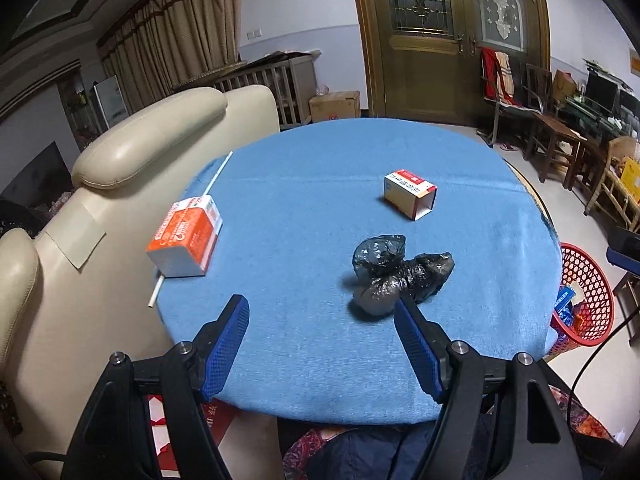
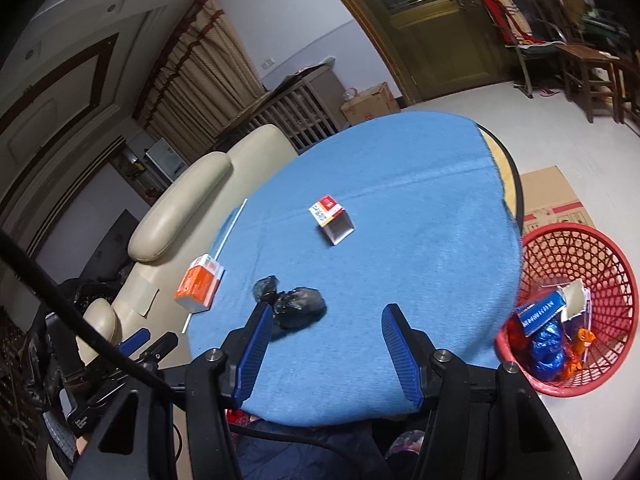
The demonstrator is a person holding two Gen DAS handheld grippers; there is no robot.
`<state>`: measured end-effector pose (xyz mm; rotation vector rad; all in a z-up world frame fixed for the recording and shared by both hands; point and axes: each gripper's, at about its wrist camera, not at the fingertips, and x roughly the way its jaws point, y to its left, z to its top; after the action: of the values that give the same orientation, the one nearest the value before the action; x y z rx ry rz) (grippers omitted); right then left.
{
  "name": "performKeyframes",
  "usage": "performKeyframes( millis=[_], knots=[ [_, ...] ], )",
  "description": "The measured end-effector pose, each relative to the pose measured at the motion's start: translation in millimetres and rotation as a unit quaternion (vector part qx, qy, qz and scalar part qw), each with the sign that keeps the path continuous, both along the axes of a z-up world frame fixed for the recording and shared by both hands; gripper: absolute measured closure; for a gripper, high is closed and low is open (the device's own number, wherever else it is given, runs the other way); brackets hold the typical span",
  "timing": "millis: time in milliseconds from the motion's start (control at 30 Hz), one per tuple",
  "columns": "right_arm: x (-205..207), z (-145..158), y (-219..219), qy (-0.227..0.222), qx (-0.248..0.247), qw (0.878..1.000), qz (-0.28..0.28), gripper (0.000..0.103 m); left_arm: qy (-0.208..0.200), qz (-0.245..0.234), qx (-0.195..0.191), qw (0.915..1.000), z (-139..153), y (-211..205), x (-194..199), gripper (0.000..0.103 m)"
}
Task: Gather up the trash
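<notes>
A knotted black plastic bag (image 1: 398,274) lies on the blue-clothed round table (image 1: 320,208), just beyond my open, empty left gripper (image 1: 322,306). An orange-and-white carton (image 1: 186,236) lies at the left table edge with a white straw (image 1: 218,174) beside it. A small open red-and-white box (image 1: 410,193) lies farther back. In the right wrist view my open, empty right gripper (image 2: 326,316) hovers over the table's near edge, with the black bag (image 2: 294,304) by its left finger, the carton (image 2: 200,288) to the left and the small box (image 2: 332,220) beyond.
A red mesh waste basket (image 2: 576,256) holding wrappers and a blue box stands on the floor right of the table; it also shows in the left wrist view (image 1: 588,292). A cream leather sofa (image 1: 120,160) borders the left edge. Flattened cardboard (image 2: 548,196) lies behind the basket.
</notes>
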<state>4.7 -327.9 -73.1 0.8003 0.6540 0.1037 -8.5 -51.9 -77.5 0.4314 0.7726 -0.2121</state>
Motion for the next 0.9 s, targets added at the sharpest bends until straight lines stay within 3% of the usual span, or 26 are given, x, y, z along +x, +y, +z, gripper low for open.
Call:
performKeyframes(
  millis=[400,900],
  knots=[
    [13.5,-1.4,13.7,0.000,0.006,1.000,0.017,0.042,0.007,0.017,-0.003,0.9998,2.0,19.5,1.4,0.027],
    [23.5,-0.7,28.8,0.010,-0.009,1.000,0.028,0.042,0.030,-0.004,-0.001,0.9995,-16.7,18.6,-4.3,0.027]
  ],
)
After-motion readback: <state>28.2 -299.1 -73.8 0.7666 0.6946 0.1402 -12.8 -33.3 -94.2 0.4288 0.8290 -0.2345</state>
